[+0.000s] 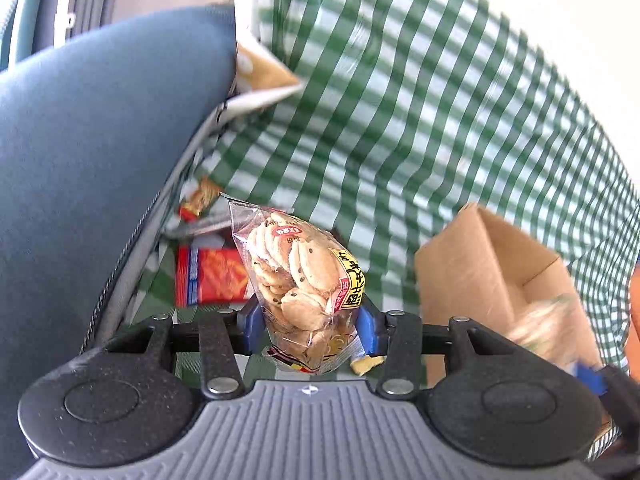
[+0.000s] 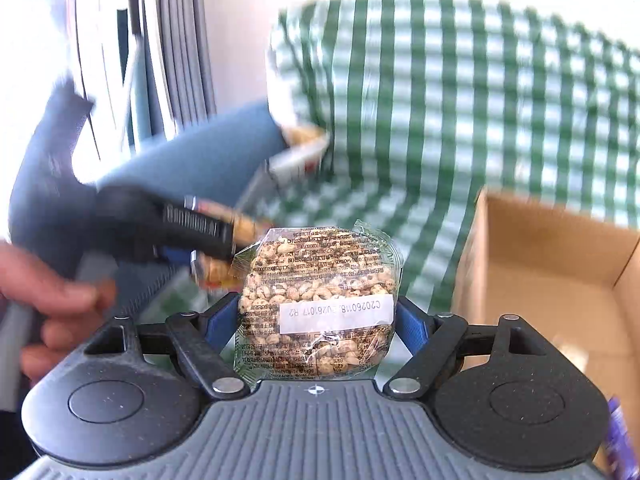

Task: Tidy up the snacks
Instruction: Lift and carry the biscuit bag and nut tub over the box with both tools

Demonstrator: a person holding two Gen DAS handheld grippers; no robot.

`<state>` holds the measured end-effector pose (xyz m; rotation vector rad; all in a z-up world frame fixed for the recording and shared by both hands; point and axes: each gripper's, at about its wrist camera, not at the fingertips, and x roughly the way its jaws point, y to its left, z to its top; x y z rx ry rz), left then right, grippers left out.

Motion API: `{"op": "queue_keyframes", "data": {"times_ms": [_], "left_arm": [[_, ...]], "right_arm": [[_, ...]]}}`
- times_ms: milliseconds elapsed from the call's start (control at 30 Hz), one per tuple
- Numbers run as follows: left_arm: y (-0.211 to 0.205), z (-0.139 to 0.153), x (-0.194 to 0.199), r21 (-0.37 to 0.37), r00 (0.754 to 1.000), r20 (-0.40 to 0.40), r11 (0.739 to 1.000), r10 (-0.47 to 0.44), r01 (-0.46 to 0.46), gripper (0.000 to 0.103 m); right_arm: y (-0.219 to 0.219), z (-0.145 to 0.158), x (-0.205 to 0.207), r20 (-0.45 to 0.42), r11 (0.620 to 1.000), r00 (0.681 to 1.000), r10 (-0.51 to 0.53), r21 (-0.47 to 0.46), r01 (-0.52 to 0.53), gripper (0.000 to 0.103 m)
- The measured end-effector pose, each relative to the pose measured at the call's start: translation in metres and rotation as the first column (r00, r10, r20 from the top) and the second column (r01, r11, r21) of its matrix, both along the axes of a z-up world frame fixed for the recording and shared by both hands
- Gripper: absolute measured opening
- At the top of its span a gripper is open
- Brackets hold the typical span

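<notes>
Snacks carried clear of checked cloth (image 1: 400,120): cookie bag (image 1: 296,280) clamped in left gripper (image 1: 308,328), puffed-grain pack (image 2: 320,300) clamped in right gripper (image 2: 316,320), presumably bound for open cardboard box (image 2: 560,280) nearby.

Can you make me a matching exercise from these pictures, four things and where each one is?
Things:
1. cookie bag
2. puffed grain pack
3. red snack packet
4. cardboard box

Places:
A. lying on the checked cloth beside the blue cushion
B. clamped in the left tool
C. open on the cloth, off to the right
D. clamped in the right tool

Pairs: 1-B, 2-D, 3-A, 4-C
</notes>
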<state>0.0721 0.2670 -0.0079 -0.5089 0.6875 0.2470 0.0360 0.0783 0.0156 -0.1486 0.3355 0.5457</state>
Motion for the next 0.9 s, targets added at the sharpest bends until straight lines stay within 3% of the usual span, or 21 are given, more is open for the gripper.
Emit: {"op": "queue_keyframes", "data": {"times_ms": [100, 233, 300, 433, 567, 900], "left_arm": [[-0.008, 0.014, -0.001, 0.006, 0.999, 0.037, 1.000, -0.015, 0.014, 0.051], [-0.025, 0.029, 0.001, 0.022, 0.995, 0.074, 0.997, -0.073, 0.071, 0.051], [-0.036, 0.034, 0.004, 0.033, 0.991, 0.091, 0.995, -0.099, 0.097, 0.051], [-0.059, 0.040, 0.013, 0.029, 0.984, 0.122, 0.991, -0.133, 0.130, 0.051], [-0.091, 0.045, 0.016, 0.060, 0.973, 0.144, 0.983, -0.178, 0.171, 0.051], [-0.151, 0.048, 0.024, 0.124, 0.933, 0.225, 0.958, -0.281, 0.259, 0.051]], "right_arm": [[-0.027, 0.023, -0.004, 0.063, 0.999, 0.998, -0.017, 0.037, 0.015, 0.082], [-0.065, 0.037, 0.000, 0.130, 0.997, 0.989, -0.071, 0.016, 0.069, 0.082], [-0.085, 0.036, 0.005, 0.143, 0.993, 0.983, -0.118, 0.013, 0.117, 0.082], [-0.122, 0.026, 0.017, 0.086, 0.977, 0.974, -0.210, 0.064, 0.205, 0.082], [-0.143, 0.023, 0.010, 0.155, 0.959, 0.947, -0.282, 0.074, 0.274, 0.082], [-0.185, 0.017, 0.014, 0.167, 0.927, 0.912, -0.374, 0.076, 0.366, 0.082]]}}
